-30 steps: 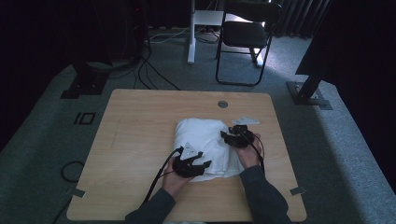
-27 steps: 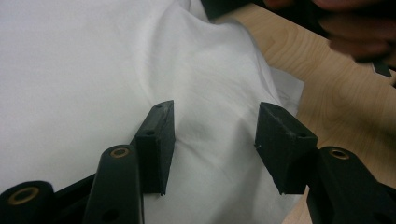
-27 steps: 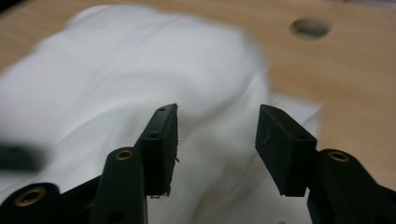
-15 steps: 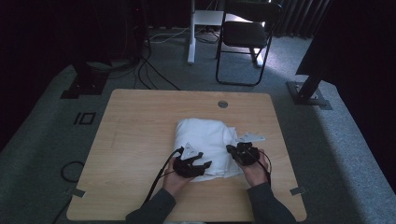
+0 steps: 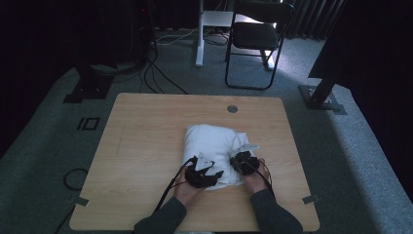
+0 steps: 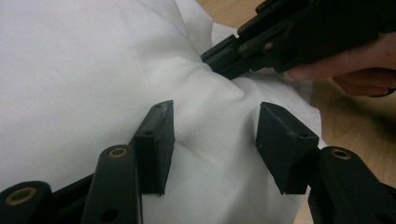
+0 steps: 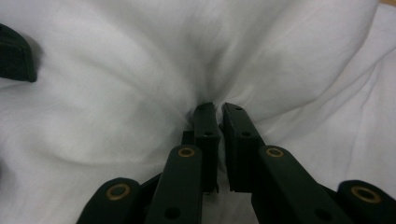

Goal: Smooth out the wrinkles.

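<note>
The right claw [image 7: 217, 109] has just been closing and pinches a fold of the white, puffy fabric pillow [image 5: 214, 141] lying on the light wooden worktop [image 5: 146, 146]. The left claw [image 6: 212, 126], half open, straddles the pillow's near edge, both forearms reaching in side by side.

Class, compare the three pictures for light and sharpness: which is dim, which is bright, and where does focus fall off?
High view: dim, with dark surroundings; the white cloth is the brightest thing on the table. Left gripper view: bright and evenly lit, jaws fairly sharp. Right gripper view: greyer, cloth folds soft and slightly blurred, shadow at the pinch.
</note>
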### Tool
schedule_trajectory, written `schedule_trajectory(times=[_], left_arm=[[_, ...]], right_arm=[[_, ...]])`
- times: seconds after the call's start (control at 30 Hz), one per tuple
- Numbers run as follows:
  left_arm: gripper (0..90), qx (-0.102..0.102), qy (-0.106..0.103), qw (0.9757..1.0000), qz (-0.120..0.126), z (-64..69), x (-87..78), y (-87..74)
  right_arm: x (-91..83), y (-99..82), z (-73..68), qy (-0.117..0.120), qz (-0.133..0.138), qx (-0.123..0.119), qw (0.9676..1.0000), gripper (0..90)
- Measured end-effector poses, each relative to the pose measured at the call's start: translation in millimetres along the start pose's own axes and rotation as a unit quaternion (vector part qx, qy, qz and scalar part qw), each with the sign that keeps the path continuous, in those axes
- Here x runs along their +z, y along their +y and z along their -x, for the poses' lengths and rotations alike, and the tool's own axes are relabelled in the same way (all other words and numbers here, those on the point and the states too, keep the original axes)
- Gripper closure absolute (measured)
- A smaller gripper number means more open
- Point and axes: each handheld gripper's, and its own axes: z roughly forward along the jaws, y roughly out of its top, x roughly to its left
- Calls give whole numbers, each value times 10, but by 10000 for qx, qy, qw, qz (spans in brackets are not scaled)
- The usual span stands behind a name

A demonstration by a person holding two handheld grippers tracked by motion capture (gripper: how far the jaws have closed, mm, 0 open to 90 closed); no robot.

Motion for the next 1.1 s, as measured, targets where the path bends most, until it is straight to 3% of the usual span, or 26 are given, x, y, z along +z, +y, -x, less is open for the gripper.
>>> schedule_trajectory(times=[0.13, 0.47, 0.63, 0.73, 0.8, 0.93, 1.03, 1.1], left_arm=[[483, -18, 76, 10000, 5, -80, -7, -1], [486, -153, 289, 9994, -80, -353, -49, 34], [486, -251, 387, 9989, -97, -503, 1, 100], [485, -254, 355, 9990, -91, -571, 25, 129], [475, -300, 308, 9990, -86, -607, 25, 153], [452, -204, 348, 9992, -8, -590, -63, 216], [428, -182, 394, 9989, 168, -558, -186, 285], [419, -135, 422, 9986, 286, -532, -279, 325]], right_arm=[[55, 31, 18, 103, 108, 174, 9997, 833], [270, 263, -78, 17, 159, 138, 9998, 794], [386, 386, -33, -82, 192, 203, 9996, 706], [436, 437, 25, -43, 208, 316, 9993, 688], [447, 460, 45, -61, 196, 350, 9992, 629], [341, 453, 138, -54, 424, 639, 9970, 476], [133, 435, 193, -24, 822, 810, 9933, 424], [-23, 411, 222, -43, 1037, 795, 9914, 408]])
